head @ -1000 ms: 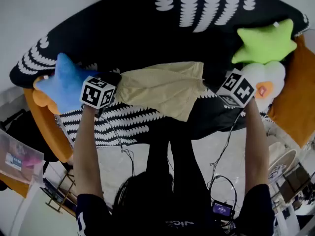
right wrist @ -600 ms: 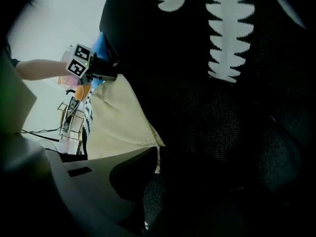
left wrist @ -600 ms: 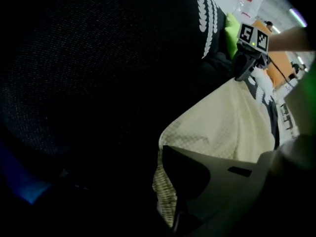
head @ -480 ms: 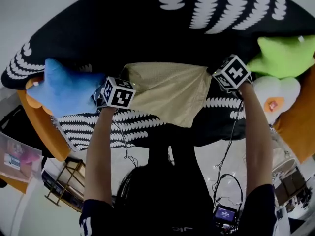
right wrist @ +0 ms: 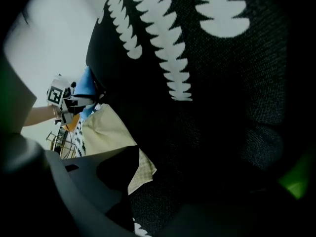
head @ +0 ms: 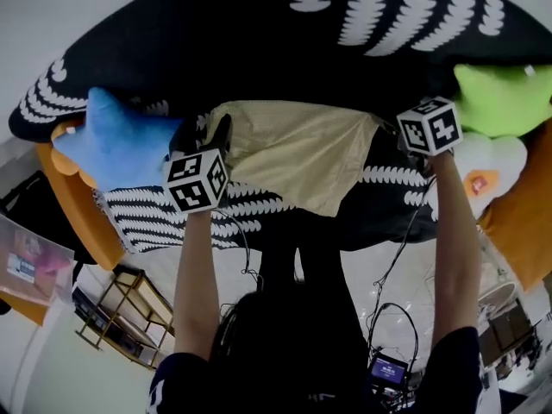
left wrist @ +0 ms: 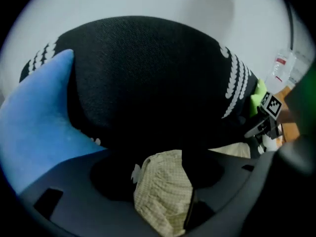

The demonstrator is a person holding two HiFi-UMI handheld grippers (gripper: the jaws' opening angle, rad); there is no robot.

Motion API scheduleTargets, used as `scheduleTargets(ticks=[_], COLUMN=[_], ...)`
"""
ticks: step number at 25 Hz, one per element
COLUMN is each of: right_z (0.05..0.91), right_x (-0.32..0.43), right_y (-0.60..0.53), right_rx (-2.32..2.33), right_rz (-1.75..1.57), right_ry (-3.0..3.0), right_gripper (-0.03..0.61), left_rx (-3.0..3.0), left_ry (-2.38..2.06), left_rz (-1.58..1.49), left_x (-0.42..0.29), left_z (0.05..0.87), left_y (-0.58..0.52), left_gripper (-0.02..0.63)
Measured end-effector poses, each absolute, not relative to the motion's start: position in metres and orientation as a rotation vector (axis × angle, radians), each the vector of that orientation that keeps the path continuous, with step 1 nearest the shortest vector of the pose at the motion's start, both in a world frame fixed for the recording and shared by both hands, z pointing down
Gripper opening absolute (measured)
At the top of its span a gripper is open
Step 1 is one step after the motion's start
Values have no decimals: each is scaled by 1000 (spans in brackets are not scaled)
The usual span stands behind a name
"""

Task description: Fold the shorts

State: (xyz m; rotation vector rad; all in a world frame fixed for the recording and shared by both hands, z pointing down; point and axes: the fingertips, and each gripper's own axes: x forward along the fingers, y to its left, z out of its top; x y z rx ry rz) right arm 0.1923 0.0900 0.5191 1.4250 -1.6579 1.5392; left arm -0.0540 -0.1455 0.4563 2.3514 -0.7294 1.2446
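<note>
- Left arm (head: 197,274) and right arm (head: 453,248) reach forward, with both grippers tilted down.
- Left gripper (head: 205,136): jaws just opened, shorts (head: 293,153) loose between them.
- Right gripper (head: 410,132): jaws just opened, shorts corner loose beside one jaw.

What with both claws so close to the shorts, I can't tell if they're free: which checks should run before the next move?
1. Left claw released: ok. Its jaws have just been opening and stand apart; the bunched corner of the shorts lies between them, unpinched.
2. Right claw released: ok. Its jaws have just been opening; a shorts corner lies beside one jaw, unclamped.
3. Shorts resting on the black cushion: ok.
4. Fold lying flat: not ok, the corner at the left claw is bunched.
5. Blue star pillow and green star pillow clear of the shorts: ok.
</note>
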Motion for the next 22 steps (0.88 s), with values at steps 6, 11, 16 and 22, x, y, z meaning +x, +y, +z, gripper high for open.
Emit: scheduleTargets(ticks=[6,11,16,22], right_z=[498,481,450,395], right_x=[192,180,155,119], right_y=[83,87,101,122], right_rx=[1534,1586,1580,1557], right_rz=[1459,1386,1303,1198], right_ry=[-1656,-1658,-1651,-1681], right_gripper=[284,281,276,261], left_rx=[2266,2166,2215,2418], left_ry=[-843,-809,-612,-290], left_rz=[1107,1053,1123,1183], left_x=[-91,-117,-126,-113], left_z=[432,434,431,405], left_y=[-112,-55,4,60], left_gripper=[278,278,278,278])
